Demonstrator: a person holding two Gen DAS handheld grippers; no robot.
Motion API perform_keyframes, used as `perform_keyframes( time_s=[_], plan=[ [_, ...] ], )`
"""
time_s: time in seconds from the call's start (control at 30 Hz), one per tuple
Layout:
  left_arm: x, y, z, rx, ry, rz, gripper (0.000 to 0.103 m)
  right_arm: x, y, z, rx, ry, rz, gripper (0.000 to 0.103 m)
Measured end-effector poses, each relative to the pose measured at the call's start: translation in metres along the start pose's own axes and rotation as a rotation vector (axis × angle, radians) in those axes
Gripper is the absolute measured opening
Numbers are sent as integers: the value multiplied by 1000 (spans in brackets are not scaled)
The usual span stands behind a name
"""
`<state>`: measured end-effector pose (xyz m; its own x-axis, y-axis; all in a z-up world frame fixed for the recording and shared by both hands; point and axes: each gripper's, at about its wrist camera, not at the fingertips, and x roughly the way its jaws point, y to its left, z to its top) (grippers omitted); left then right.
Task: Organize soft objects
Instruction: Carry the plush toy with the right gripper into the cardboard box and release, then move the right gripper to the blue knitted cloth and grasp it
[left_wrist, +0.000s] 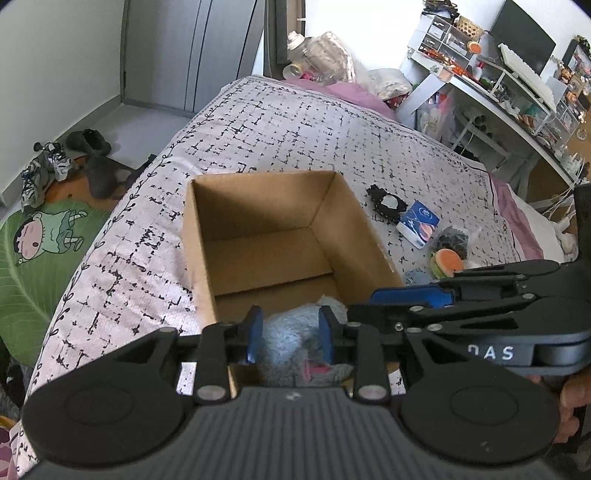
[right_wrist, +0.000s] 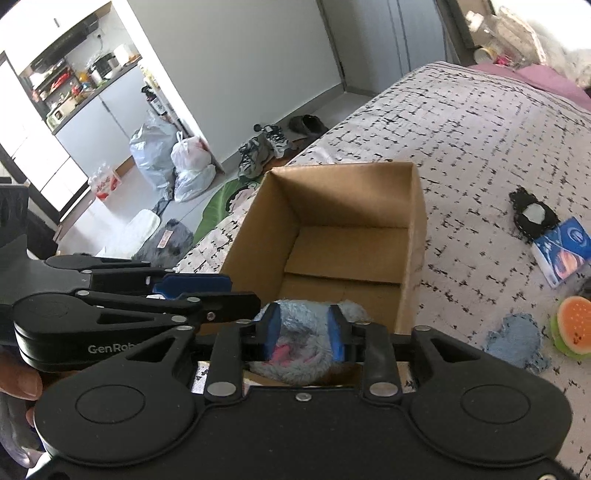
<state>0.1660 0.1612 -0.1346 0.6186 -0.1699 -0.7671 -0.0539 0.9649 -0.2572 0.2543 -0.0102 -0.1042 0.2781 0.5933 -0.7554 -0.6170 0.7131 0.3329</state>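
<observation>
Plush toy (left_wrist: 291, 343), fluffy blue with a bit of pink, sits at the near end of the box (left_wrist: 236, 206) on the bed (left_wrist: 332, 125). Left gripper (left_wrist: 290, 338) has it between its blue pads, right gripper (right_wrist: 306, 329) too, coming in from the other side. Both sets of jaws are only slightly apart, with fur filling the gap, so both are pinching the toy

box (left_wrist: 258, 236) on bed (left_wrist: 295, 122) | plush (left_wrist: 291, 343) in box, near edge | burger toy (left_wrist: 447, 262) right of box
</observation>
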Motion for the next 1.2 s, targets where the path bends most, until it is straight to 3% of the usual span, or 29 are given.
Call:
perform_keyframes(
  time_s=[0.13, 0.37, 0.53, 0.73, 1.1, 1.2],
  plan=[
    [-5, -6, 1, 1, 6, 2, 46, -14, -9, -4, 32, -25, -11, 50],
    [-14, -22, 3, 11, 10, 19, 75, -43, -25, -15, 62, -73, -55, 75],
    [-19, -40, 5, 33, 20, 55, 78, -60, -38, -24, 89, -100, -85, 85],
    [-25, -59, 9, 61, 14, 47, 79, -79, -55, -35, 115, -137, -121, 97],
    [-27, -104, 10, 175, 3, 12, 103, -109, -91, -63, 186, -191, -158, 100],
    [-23, -115, 10, 203, 7, 14, 103, -115, -99, -70, 190, -200, -173, 100]
  ],
)
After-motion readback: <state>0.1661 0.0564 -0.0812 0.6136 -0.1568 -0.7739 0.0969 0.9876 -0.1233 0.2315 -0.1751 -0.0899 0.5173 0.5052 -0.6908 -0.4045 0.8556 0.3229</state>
